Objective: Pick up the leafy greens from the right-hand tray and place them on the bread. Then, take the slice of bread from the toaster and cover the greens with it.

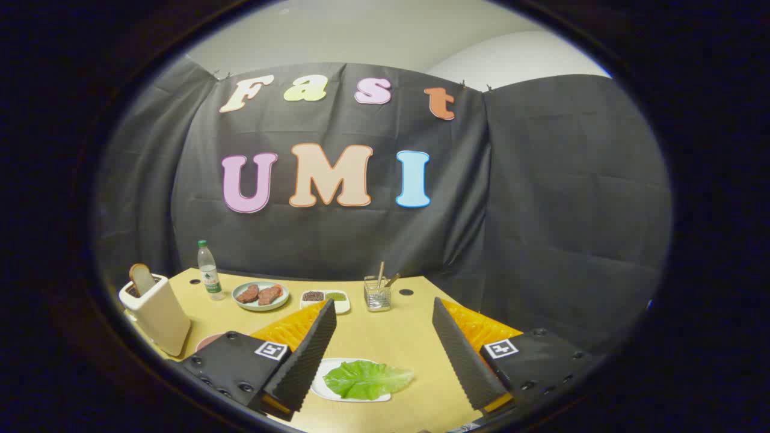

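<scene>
Hand-held gripper [382,355] above the near edge of the bench [391,337], fingers spread wide apart and holding nothing. Between the fingers, resting on a white tray [322,388] close to the near edge, lies the lettuce [368,379], flat and untouched. Just behind the left finger a pinkish plate rim [207,341] shows; whether the base bread sits on it cannot be told, as the finger body covers it. At the left edge stands the toaster [157,313], with a bread slice [142,278] upright in its slot. Along the far edge, from left to right: a bottle [208,278], a plate of meat [260,296], a two-part dish [325,297] of dark and green fillings, and a glass [377,294] holding sticks.

Progress, as judged from this layout: no step is complete. The lettuce remains on its tray and the slice remains in the toaster, so the pick, the placing, the second pick and the covering are all left.

Room for movement: the middle of the bench between the tray and the far-edge items is bare, giving a free path leftward. The tray lies close to the near edge, so a descent there needs care. The toaster stands tight against the left edge.
</scene>
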`<state>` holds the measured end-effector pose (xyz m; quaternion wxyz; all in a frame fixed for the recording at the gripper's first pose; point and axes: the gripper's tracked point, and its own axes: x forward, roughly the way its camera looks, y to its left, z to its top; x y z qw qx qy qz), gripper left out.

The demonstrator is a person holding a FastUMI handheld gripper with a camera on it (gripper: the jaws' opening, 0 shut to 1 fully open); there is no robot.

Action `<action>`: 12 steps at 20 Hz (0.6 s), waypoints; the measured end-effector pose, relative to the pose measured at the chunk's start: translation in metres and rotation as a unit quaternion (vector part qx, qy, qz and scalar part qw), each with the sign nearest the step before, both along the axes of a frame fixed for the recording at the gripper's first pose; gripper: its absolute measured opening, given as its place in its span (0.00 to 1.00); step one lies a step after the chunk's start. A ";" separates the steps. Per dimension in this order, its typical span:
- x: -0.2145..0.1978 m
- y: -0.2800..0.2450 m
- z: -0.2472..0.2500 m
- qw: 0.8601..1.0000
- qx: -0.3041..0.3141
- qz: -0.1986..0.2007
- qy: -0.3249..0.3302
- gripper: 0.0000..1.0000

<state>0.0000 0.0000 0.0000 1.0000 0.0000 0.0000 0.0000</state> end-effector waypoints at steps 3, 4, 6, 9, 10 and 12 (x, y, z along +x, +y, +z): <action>0.006 -0.002 0.007 1.000 0.003 0.000 -0.005 1.00; 0.008 -0.002 0.007 1.000 0.001 0.000 -0.004 1.00; 0.012 -0.002 0.007 1.000 -0.004 0.002 -0.001 1.00; 0.018 -0.001 0.007 1.000 -0.009 0.006 0.006 1.00; 0.020 0.000 0.007 1.000 -0.012 0.007 0.009 1.00; 0.026 0.003 0.003 1.000 -0.020 0.012 0.019 1.00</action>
